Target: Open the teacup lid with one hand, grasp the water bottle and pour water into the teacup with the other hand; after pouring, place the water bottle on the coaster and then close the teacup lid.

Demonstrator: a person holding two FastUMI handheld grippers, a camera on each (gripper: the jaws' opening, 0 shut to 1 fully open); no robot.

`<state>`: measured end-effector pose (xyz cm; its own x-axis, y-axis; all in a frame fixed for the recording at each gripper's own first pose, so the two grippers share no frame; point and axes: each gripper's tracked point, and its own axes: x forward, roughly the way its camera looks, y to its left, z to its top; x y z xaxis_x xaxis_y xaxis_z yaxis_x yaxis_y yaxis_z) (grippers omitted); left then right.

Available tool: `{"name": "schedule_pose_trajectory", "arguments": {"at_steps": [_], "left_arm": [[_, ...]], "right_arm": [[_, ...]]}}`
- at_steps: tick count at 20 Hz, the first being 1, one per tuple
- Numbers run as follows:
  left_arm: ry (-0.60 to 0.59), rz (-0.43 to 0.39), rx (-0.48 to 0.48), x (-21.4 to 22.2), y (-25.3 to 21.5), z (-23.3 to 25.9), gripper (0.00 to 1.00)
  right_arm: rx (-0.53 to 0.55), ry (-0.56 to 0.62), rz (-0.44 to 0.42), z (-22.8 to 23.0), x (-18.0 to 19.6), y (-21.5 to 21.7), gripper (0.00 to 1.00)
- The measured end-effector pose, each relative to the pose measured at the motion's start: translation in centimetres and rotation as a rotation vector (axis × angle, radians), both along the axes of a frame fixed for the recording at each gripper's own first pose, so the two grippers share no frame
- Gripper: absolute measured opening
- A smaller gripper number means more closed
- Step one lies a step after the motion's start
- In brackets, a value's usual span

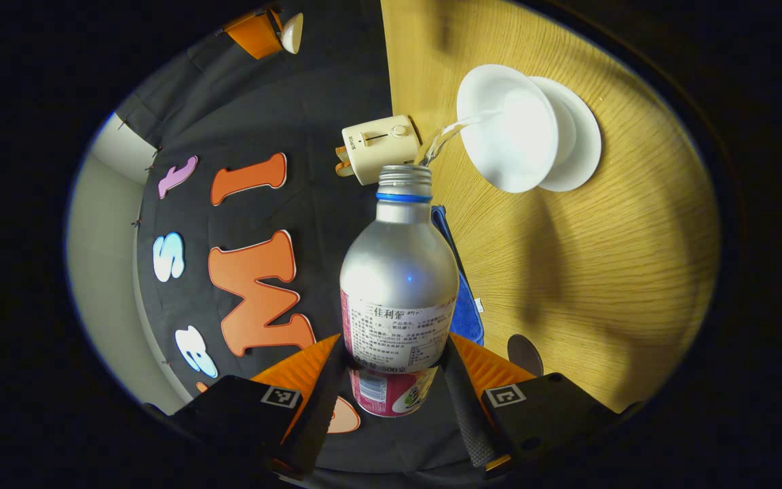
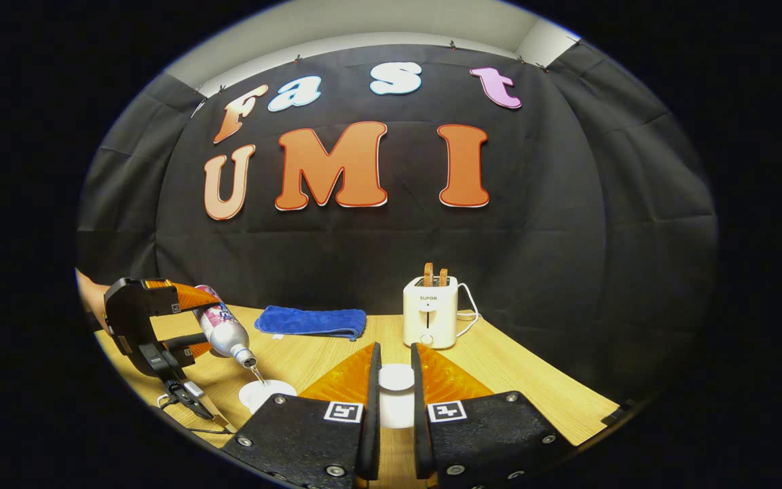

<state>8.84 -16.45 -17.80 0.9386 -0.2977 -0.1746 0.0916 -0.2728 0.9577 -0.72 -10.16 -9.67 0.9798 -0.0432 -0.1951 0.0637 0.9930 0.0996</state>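
One silver aluminium water bottle w/ a printed label (image 1: 396, 285) is clamped between the jaws of the left gripper (image 1: 394, 387), tipped so its uncapped mouth points at one white teacup (image 1: 510, 129) on a white saucer (image 1: 578, 136). A thin stream of water (image 1: 449, 136) runs from the mouth into the cup. Cup and saucer sit on the pale wood tabletop (image 1: 601, 272).

In the right gripper view, the left gripper (image 2: 191, 326) holds the bottle (image 2: 221, 326) tilted above the teacup (image 2: 265, 392), cup well left of one cream toaster (image 2: 430, 312). One folded blue cloth (image 2: 311, 320) lies left of the toaster, near the back edge. The right gripper (image 2: 394, 387) has its jaws closed on one white round teacup lid (image 2: 396, 377), held in front of the toaster.

One dark round coaster (image 1: 525, 354) lies on the tabletop, on the near side of the cloth (image 1: 466, 305) from the toaster (image 1: 381, 146).
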Motion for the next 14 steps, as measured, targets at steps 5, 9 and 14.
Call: {"name": "schedule_pose_trajectory", "arguments": {"at_steps": [5, 9, 14], "left_arm": [[-0.024, -0.015, 0.022, 0.4, -0.2, 1.0, 0.83], [-0.061, -0.022, 0.035, 0.4, 0.0, 2.9, 0.82], [-0.091, -0.02, 0.055, 0.6, 0.5, 4.3, 0.82]], "right_arm": [[-0.003, -0.001, 0.009, -0.1, 0.1, 0.4, 0.21], [-0.002, 0.0, 0.014, -0.3, 0.1, 0.6, 0.21], [0.003, -0.001, 0.017, -0.5, 0.1, 0.7, 0.21]]}}
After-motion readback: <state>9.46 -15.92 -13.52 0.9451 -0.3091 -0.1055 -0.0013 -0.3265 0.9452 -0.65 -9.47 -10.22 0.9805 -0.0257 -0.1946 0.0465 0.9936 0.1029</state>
